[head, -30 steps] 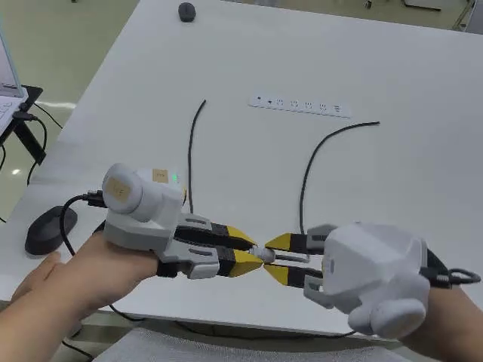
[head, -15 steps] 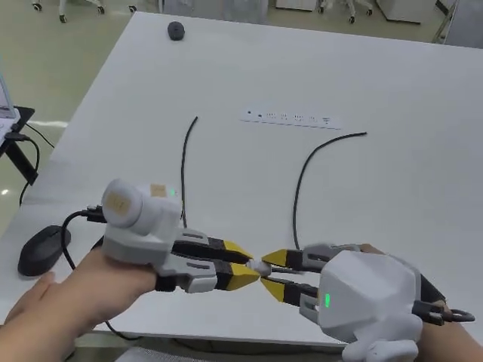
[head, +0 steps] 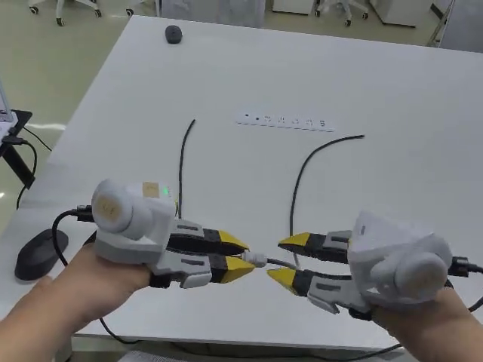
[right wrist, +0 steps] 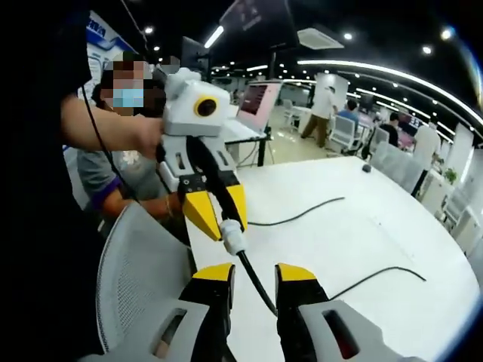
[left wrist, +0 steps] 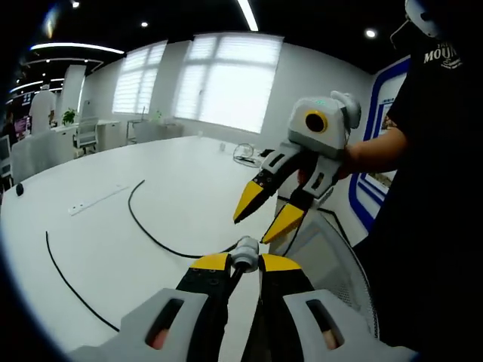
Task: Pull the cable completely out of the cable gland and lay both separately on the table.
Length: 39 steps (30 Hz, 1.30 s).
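Backed right tongs [head: 276, 258] off left tongs [head: 249, 256] since a second ago, tips now apart.
Found left tongs clamped shut on white cable gland [head: 257, 260] above near edge of counter [head: 392, 90]; right tongs spread open, straddling black cable [head: 293, 204] without gripping. Saw cable still seated in gland, trailing off across counter.
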### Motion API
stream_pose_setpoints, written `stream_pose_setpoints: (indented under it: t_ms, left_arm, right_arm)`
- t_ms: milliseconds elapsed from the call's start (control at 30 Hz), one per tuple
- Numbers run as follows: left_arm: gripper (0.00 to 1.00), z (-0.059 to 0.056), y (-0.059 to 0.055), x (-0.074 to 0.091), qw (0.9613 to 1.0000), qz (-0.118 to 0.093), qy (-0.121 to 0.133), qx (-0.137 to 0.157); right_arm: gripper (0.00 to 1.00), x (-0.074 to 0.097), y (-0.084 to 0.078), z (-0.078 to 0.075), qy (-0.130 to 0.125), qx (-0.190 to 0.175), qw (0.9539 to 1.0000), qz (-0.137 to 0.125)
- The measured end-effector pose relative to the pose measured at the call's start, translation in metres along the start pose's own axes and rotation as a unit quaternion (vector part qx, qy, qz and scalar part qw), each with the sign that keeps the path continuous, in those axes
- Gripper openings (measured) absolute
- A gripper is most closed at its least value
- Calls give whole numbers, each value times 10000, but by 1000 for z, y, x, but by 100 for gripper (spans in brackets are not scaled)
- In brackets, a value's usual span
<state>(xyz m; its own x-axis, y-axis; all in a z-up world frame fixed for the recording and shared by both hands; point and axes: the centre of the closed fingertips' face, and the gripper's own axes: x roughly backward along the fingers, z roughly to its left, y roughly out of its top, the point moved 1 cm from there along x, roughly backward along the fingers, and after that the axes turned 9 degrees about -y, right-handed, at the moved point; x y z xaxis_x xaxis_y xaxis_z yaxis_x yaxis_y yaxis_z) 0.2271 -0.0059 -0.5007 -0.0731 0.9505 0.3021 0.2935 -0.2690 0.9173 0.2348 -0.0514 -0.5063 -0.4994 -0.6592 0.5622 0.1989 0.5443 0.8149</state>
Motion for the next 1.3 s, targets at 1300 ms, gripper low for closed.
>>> stream_pose_setpoints:
  t_ms: [1300]
  left_arm:
    - [15,4,5,-13,9999,101,97,-6]
  right_arm:
    - [0,-3,-21,-8,-719,-3,9971,262]
